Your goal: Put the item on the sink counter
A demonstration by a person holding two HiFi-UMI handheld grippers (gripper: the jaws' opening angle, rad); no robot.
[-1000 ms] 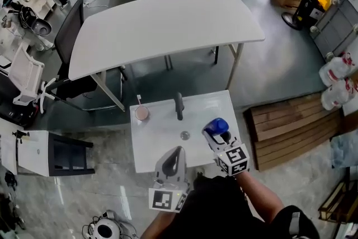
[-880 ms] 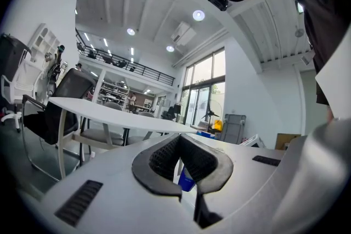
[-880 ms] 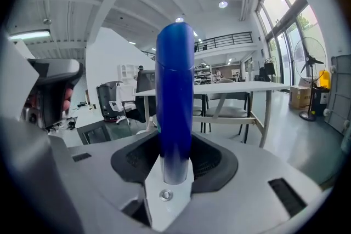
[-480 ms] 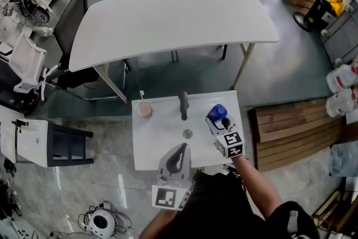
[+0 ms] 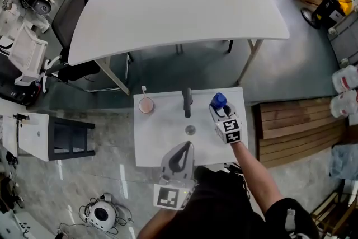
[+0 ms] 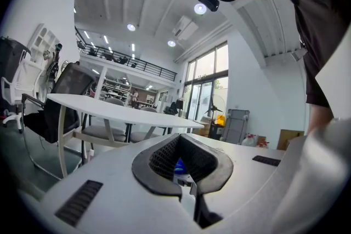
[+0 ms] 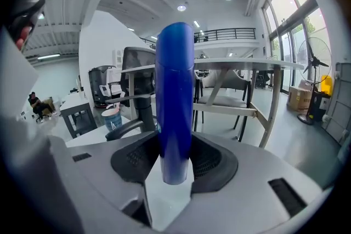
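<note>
A blue bottle (image 5: 218, 100) stands upright between the jaws of my right gripper (image 5: 218, 106), over the back right part of the white sink counter (image 5: 154, 143). In the right gripper view the blue bottle (image 7: 174, 101) fills the gap of the right gripper (image 7: 175, 164), pads pressed on both sides. Whether its base touches the counter I cannot tell. My left gripper (image 5: 184, 146) hovers at the counter's front edge, shut and empty; its own view shows the left gripper (image 6: 179, 141) with tips together.
A dark faucet (image 5: 187, 102) rises at the counter's back middle, with the drain (image 5: 191, 130) in front of it. A cup (image 5: 146, 105) holding a toothbrush stands at the back left. Beyond is a large white table (image 5: 179, 14); wooden pallets (image 5: 291, 129) lie to the right.
My right gripper has carried the blue bottle farther back over the counter's right side. The left gripper stays at the front edge. The head view has shifted slightly.
</note>
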